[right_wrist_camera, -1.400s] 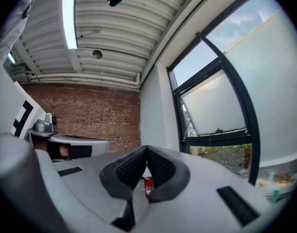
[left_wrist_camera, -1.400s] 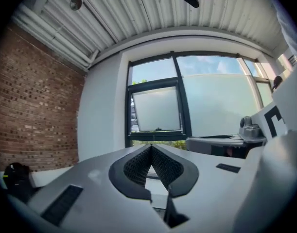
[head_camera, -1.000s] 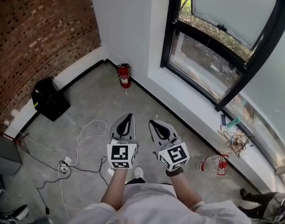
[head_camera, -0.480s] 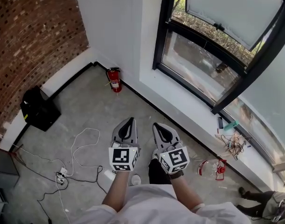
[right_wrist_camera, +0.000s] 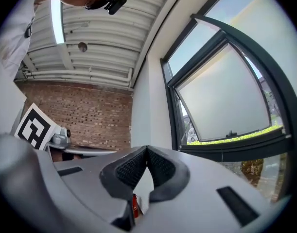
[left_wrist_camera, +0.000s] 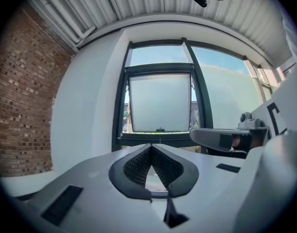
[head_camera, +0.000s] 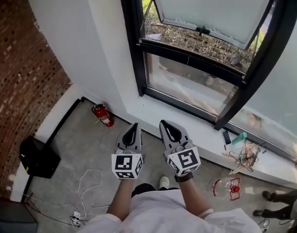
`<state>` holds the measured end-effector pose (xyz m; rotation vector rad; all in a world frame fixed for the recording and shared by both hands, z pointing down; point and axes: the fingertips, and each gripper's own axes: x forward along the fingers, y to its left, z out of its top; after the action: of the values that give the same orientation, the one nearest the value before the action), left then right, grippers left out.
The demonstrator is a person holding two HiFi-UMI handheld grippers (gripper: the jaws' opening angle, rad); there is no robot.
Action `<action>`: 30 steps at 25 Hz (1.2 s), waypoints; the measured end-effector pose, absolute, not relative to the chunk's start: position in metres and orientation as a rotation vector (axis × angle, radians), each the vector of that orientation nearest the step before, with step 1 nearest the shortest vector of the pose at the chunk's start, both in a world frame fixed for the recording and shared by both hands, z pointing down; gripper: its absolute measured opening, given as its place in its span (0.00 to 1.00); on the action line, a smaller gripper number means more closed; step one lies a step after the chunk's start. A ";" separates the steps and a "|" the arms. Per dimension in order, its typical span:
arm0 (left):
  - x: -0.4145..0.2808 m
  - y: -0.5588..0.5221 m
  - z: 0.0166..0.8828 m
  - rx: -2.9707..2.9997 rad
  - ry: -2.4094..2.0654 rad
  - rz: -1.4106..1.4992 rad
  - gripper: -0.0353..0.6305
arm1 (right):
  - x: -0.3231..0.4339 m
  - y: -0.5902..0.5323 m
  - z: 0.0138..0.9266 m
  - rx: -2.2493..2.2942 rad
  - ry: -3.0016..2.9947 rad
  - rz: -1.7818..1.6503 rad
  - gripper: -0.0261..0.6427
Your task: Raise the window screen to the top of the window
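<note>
Window screen (head_camera: 211, 6) fills the upper black frame in the head view, well ahead of both grippers. The left gripper (head_camera: 134, 127) and right gripper (head_camera: 165, 125) hang side by side over the concrete floor (head_camera: 80, 144), short of the sill (head_camera: 206, 131). A fire extinguisher (head_camera: 102, 115) stands by the wall. Left gripper view: jaws pressed together, empty, screen straight ahead. Right gripper view: jaws likewise closed on nothing, brick wall (right_wrist_camera: 85, 115) to the left.

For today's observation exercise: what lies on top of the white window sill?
On the sill, at its right: a phone, a teal object and a tangle of wire. The right gripper covers a bit of its near edge.
</note>
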<state>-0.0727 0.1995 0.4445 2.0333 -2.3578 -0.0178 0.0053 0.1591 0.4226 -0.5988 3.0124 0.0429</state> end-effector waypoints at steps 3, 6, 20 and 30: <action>-0.058 0.140 0.455 2.130 -2.257 0.022 0.06 | 0.006 0.112 0.449 -0.595 3.065 -0.028 0.04; -0.052 0.087 0.464 2.244 -2.137 0.010 0.06 | 0.006 0.072 0.473 -0.684 3.087 -0.106 0.04; -0.103 -0.161 0.444 2.606 -1.649 -0.092 0.06 | -0.036 -0.161 0.475 -1.399 2.869 -0.148 0.04; -0.129 -0.240 0.465 2.730 -1.465 0.053 0.06 | -0.051 -0.215 0.502 -1.569 2.830 -0.261 0.04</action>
<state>-0.1293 -0.2397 0.4651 2.7302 -1.4651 0.0531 -0.0511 -0.2151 0.5019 -1.5692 2.8295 -0.2613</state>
